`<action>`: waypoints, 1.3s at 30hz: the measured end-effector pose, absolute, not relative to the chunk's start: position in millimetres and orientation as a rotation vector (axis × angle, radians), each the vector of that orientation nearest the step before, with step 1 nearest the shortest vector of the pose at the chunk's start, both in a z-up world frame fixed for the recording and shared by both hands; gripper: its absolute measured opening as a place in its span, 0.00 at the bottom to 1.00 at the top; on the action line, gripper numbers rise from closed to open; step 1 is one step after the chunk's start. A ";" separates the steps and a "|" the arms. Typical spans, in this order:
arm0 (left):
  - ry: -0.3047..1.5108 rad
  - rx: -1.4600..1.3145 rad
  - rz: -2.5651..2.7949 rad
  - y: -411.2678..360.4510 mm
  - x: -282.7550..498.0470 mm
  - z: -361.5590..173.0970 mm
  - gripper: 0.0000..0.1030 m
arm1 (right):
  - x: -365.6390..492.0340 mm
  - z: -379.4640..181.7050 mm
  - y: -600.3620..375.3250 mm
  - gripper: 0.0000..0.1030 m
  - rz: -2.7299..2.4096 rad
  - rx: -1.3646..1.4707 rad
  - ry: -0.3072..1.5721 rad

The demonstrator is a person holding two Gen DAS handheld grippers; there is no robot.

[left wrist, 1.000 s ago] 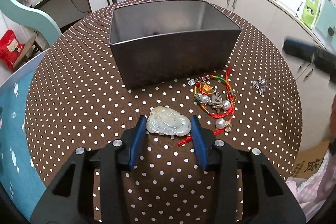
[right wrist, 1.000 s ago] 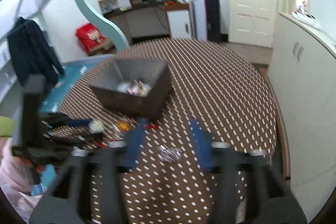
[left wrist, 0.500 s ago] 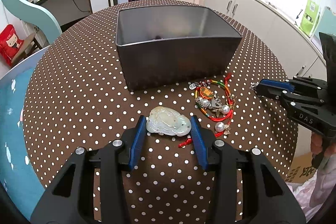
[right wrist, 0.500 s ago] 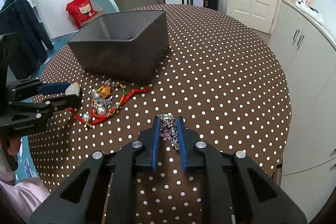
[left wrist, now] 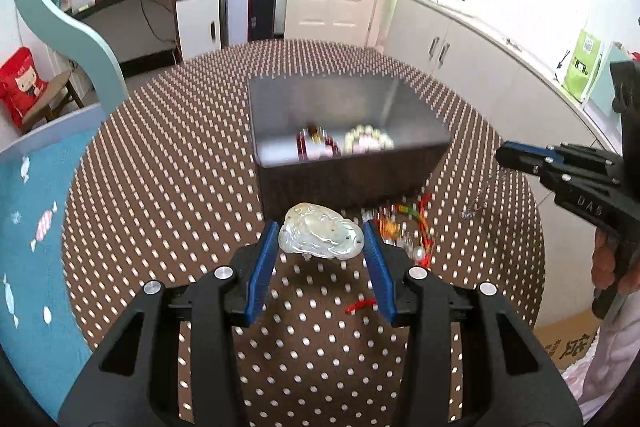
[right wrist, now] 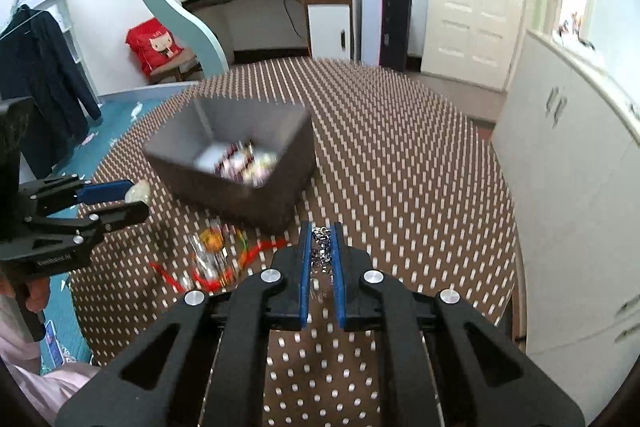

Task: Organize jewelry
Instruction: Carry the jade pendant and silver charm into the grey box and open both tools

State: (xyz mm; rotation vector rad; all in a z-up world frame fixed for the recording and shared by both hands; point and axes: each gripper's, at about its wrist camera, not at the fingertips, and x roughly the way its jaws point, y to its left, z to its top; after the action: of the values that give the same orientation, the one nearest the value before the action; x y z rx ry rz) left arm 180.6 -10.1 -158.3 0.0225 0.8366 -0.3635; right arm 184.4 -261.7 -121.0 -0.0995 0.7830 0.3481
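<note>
Gripping a pale jade pendant above the desk between left gripper fingers, near the grey box; right gripper fingers closed on a silver chain.

box sits mid-table, beaded bracelet before it, more jewelry inside.

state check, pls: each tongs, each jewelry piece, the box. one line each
left tongs: shut on jade pendant
jade pendant: held clear of the table
right tongs: shut on silver chain
silver chain: pinched, dangling below the pads
red cord bracelet: lying on the table, not held
dark box: open-topped, jewelry inside
</note>
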 end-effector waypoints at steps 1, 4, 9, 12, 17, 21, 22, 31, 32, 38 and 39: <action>0.824 0.018 -0.371 -9.0 182.0 -151.6 0.42 | 185.8 -113.5 -259.9 0.08 0.351 -0.107 0.765; 0.770 0.030 -0.372 -10.5 187.3 -129.2 0.42 | 190.7 -85.0 -253.4 0.08 0.361 -0.126 0.699; 0.694 0.048 -0.365 -14.0 197.6 -97.0 0.42 | 198.0 -43.6 -239.3 0.08 0.403 -0.134 0.602; 0.669 0.051 -0.362 -18.8 205.8 -85.4 0.42 | 203.0 -22.9 -231.8 0.08 0.457 -0.138 0.544; 0.703 0.033 -0.361 -22.5 223.9 -93.6 0.42 | 218.1 -15.8 -213.7 0.06 0.533 -0.145 0.523; 0.752 0.012 -0.369 -22.3 236.6 -113.3 0.42 | 239.3 -48.8 -202.2 0.04 0.555 -0.142 0.621; 0.767 0.008 -0.367 -22.2 239.8 -119.0 0.42 | 245.7 -56.9 -201.2 0.04 0.554 -0.135 0.648; 0.841 0.016 -0.376 -30.4 260.4 -143.9 0.42 | 268.0 -92.4 -195.7 0.59 0.497 -0.110 0.762; 0.848 0.014 -0.376 -31.8 263.1 -145.2 0.42 | 268.7 -92.5 -195.9 0.62 0.475 -0.113 0.758; 0.855 0.017 -0.382 -33.4 262.8 -150.4 0.43 | 270.9 -99.5 -207.4 0.73 0.431 -0.097 0.783; 0.855 0.017 -0.381 -33.2 263.6 -149.7 0.45 | 271.0 -100.5 -210.1 0.73 0.429 -0.089 0.787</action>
State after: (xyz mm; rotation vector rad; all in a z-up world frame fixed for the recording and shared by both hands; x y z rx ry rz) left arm 263.6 -33.2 -149.7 0.0174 0.8546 -0.3807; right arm 271.0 -210.1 -100.5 -0.0885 0.7868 0.4293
